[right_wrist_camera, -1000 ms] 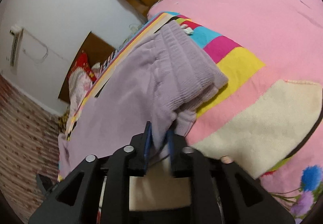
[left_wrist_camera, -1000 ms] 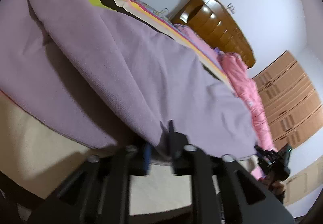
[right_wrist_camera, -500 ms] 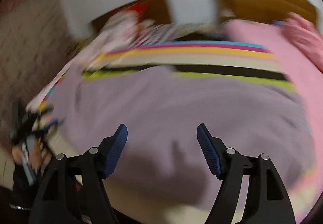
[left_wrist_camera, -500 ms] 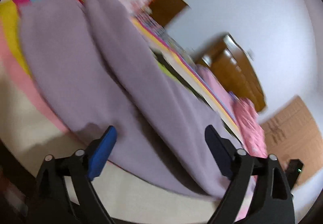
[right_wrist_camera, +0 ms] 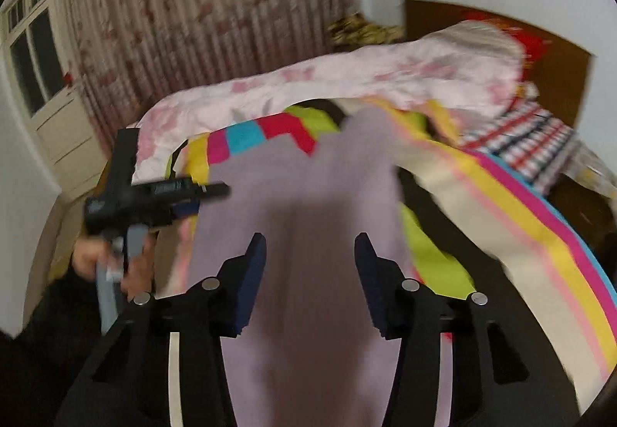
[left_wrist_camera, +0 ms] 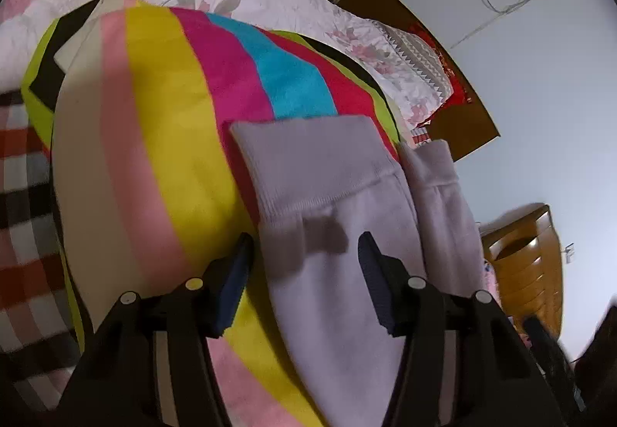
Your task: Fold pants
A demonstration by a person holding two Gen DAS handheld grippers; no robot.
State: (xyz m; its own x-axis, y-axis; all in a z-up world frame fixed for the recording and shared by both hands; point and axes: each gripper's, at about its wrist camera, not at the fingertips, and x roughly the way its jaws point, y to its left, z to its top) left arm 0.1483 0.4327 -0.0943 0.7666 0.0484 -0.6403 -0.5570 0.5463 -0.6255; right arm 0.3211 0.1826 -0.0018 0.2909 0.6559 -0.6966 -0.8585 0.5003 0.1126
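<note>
Around the lilac pants (left_wrist_camera: 339, 219) spreads a striped blanket (left_wrist_camera: 162, 142).

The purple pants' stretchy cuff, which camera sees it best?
The left wrist view. There the ribbed cuff of the purple pants is sharp and close, lying on the striped blanket. The right wrist view shows both legs, but blurred, with no ribbing visible.
</note>
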